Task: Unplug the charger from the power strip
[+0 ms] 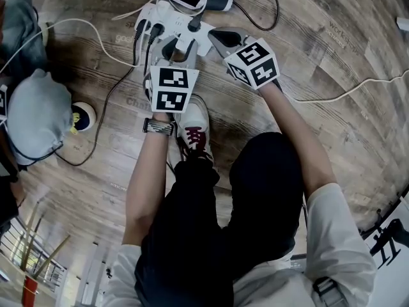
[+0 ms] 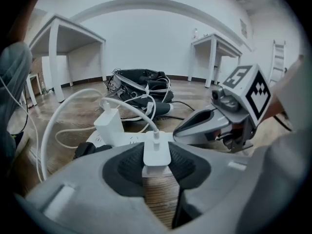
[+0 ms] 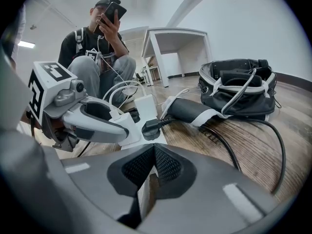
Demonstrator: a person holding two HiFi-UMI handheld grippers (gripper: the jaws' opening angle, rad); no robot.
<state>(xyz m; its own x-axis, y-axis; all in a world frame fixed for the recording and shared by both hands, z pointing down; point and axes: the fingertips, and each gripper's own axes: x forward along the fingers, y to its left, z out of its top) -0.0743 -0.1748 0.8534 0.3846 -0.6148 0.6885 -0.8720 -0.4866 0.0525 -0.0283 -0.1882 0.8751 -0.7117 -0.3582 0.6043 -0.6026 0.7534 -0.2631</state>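
The left gripper's (image 2: 157, 145) jaws pinch a small white cube-shaped plastic charger (image 2: 157, 156), black ribbed pads pressed on its two opposite sides. That looks like a grip taken low on the body so it can be drawn straight out. The right gripper's (image 3: 153, 152) jaws are pressed together at the tips and grip nothing I can make out. In the head view they lie at the end of the white plastic power strip (image 2: 127, 140), probably to steady it against the pull.

The charger stands upright in the strip, which lies on the brown wooden plank floor (image 1: 319, 75). Its long axis is vertical, prongs down in the socket, and its thin white cable (image 2: 131, 108) leaves the top and arcs away. A taller white adapter block (image 2: 109, 126) is plugged in just beside it.
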